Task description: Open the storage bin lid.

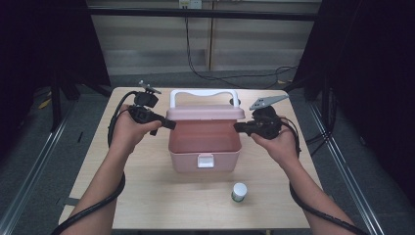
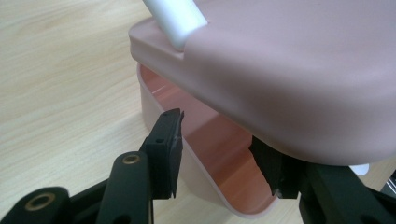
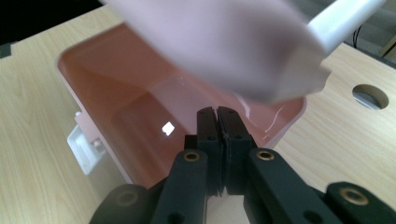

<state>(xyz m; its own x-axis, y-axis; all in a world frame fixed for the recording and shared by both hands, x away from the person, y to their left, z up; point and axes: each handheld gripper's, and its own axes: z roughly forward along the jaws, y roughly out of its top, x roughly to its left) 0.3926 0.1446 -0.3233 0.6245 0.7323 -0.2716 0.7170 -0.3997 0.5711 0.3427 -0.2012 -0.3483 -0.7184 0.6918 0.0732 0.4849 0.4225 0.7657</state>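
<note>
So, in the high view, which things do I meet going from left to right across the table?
left gripper → pink box with its lid raised → right gripper. The small white-capped bottle stands nearer, level with the box's right edge, so I leave it out of the order.

Both handheld grippers, left point(image 1: 169, 124) and right point(image 1: 238, 128), are chunky matte-black plastic with brass-ringed pivot screws on the jaw arms, ribbed black pads, thick black cables trailing back, and grey three-cornered plates on top. Person's forearms are bare, no sleeves.
</note>
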